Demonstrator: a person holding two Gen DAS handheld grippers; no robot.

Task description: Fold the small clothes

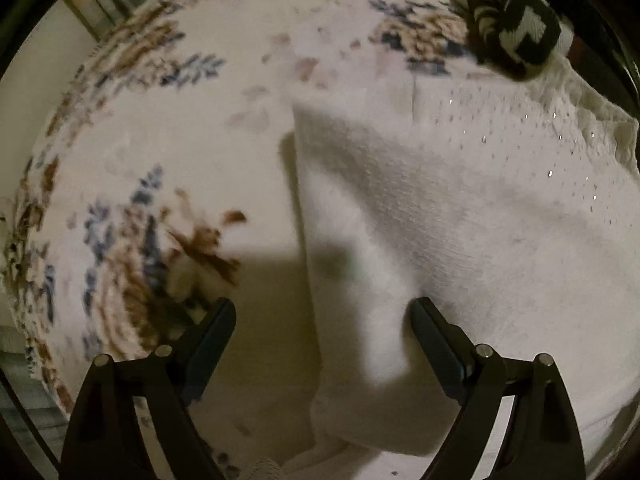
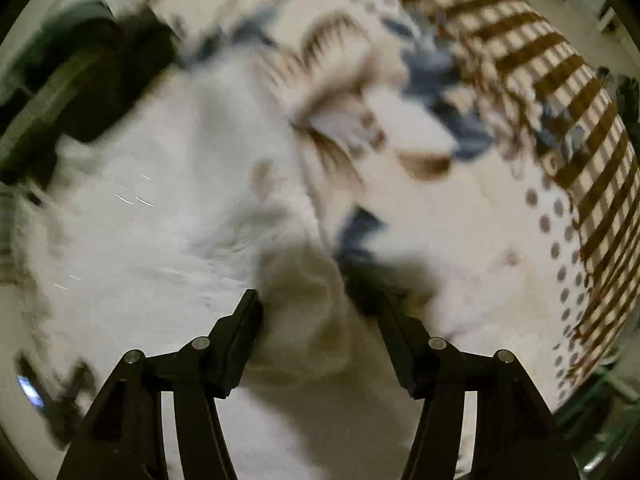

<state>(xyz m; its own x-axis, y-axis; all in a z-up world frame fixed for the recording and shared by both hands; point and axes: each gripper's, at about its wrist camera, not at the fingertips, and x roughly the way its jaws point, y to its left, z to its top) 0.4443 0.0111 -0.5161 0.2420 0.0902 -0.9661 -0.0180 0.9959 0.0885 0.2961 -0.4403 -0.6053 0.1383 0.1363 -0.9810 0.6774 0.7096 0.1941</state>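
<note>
A white knitted garment with small sparkling dots lies on a floral bedspread. My left gripper is open just above the garment's left edge, with a folded strip of the white cloth between its fingers. In the right wrist view, which is blurred, the same white garment fills the left half. My right gripper is open over a bunched white fold at the garment's edge.
A black-and-white patterned cloth lies at the far right by the garment's far corner. A brown checked cloth lies along the right. A dark blurred object, perhaps the other gripper, is at the upper left.
</note>
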